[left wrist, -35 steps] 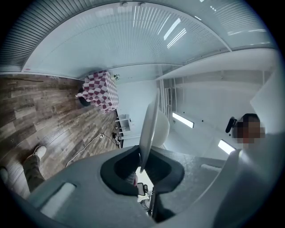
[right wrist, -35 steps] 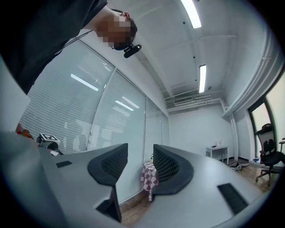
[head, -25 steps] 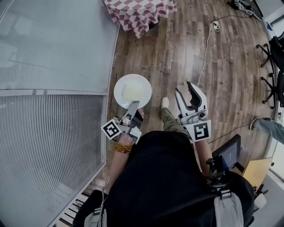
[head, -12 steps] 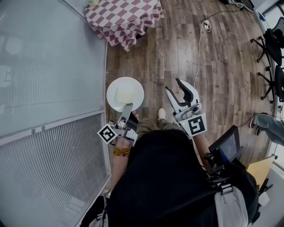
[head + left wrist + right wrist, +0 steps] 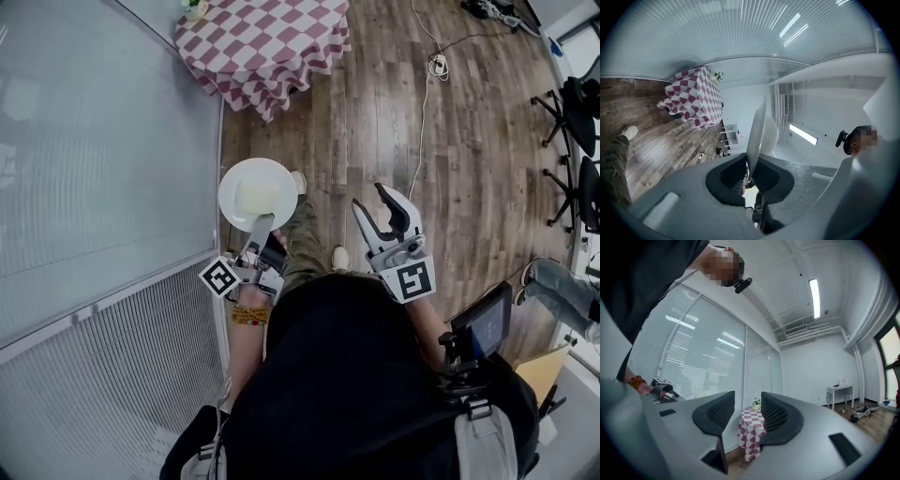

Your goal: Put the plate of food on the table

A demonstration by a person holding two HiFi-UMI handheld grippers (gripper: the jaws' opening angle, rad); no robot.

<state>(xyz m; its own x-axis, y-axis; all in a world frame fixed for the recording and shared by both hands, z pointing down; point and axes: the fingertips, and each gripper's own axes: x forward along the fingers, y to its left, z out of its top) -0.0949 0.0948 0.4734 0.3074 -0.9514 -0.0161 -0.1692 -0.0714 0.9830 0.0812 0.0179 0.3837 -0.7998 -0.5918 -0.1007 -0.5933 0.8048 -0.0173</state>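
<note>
Your white plate (image 5: pixel 257 194), carrying a pale yellowish block of food (image 5: pixel 258 198), hangs level above the wood floor (image 5: pixel 375 112), well short of the table (image 5: pixel 267 42) in its red-and-white checked cloth. Your left gripper (image 5: pixel 262 225) is clamped on the plate's near rim. Your right gripper (image 5: pixel 371 200) is spread wide with nothing between its jaws. A frosted glass wall (image 5: pixel 103 159) runs along your left.

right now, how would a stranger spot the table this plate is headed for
Follow the glass wall along the wood floor, past the plate in the left gripper, to the table beside that wall. It alone wears a red-and-white checked cloth, with a small plant on top; the side table is plain white.
</note>
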